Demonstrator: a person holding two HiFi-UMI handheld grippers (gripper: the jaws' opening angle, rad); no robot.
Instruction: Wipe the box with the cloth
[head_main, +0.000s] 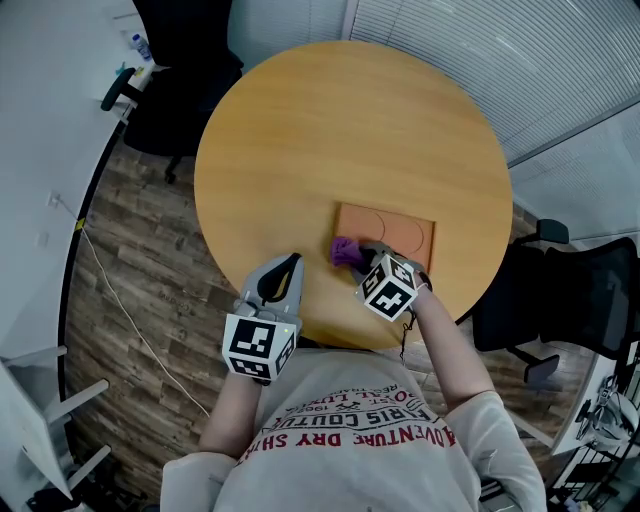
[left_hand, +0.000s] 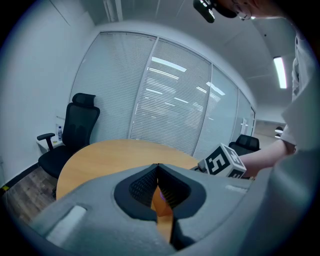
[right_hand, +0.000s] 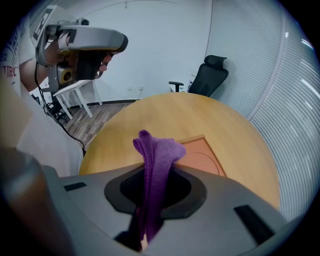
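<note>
A flat orange box (head_main: 395, 233) with two round outlines on its lid lies on the round wooden table (head_main: 330, 130), toward the near right. My right gripper (head_main: 362, 254) is shut on a purple cloth (head_main: 345, 250) at the box's near left corner. In the right gripper view the cloth (right_hand: 156, 165) stands up between the jaws, with the box (right_hand: 197, 155) just beyond. My left gripper (head_main: 285, 272) hovers over the table's near edge, left of the box, jaws closed and empty (left_hand: 159, 170).
Black office chairs stand at the far left (head_main: 180, 90) and at the right (head_main: 575, 290) of the table. A white desk (head_main: 60, 90) with a bottle runs along the left. A cable (head_main: 120, 300) lies on the wooden floor.
</note>
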